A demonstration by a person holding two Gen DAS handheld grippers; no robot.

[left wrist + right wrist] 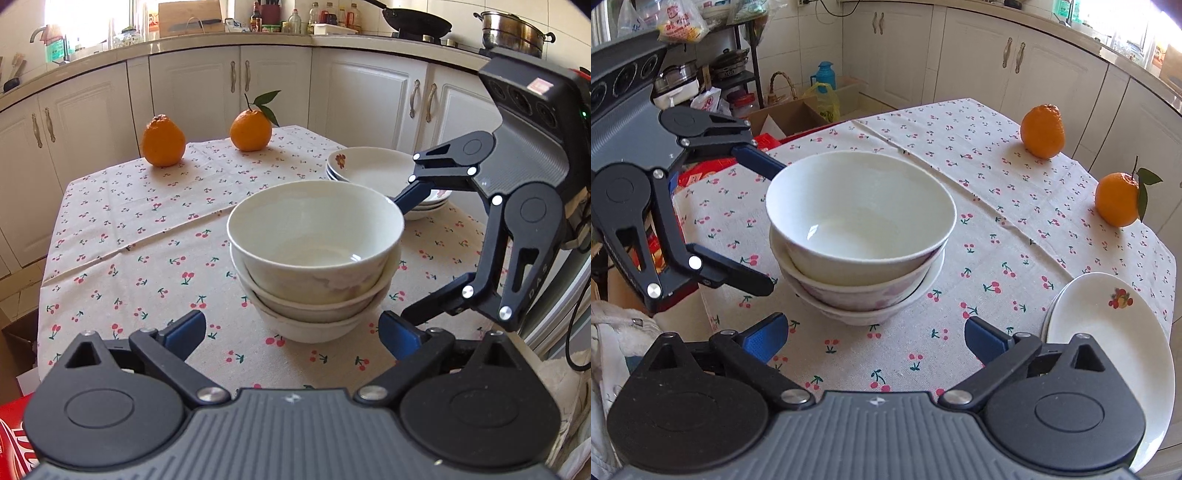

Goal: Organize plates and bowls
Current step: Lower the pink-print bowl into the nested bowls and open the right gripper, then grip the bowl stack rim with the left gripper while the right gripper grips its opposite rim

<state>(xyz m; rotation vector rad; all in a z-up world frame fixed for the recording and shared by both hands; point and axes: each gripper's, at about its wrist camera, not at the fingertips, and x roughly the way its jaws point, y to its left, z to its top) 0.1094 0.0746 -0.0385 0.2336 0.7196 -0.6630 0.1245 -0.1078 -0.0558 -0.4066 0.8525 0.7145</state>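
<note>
- Standing beside the worktop, I see three bowls nested into one bowl stack near the middle of the cherry-print cloth.
- The top bowl sits a little tilted inside the one below it, so I judge that the stack is made but not perfectly settled.
- The plates are also gathered: a plate stack lies behind the bowls in the left view, close to the edge of the worktop, and it seems to count three or four plates, though I cannot tell exactly.
- The left gripper is wide open and holds nothing; it hovers just in front of the bowl stack, not touching it.
- The right gripper is open and empty as well, on another side of the same stack, with the plates just beside its right finger.
- Two oranges stand at the far part of the cloth, well apart from the dishes.
- In my opinion the sorting is nearly finished: no loose bowl or plate is visible anywhere.
- What can remain is to straighten the top bowl, or to move the stacks to a final place.
</note>
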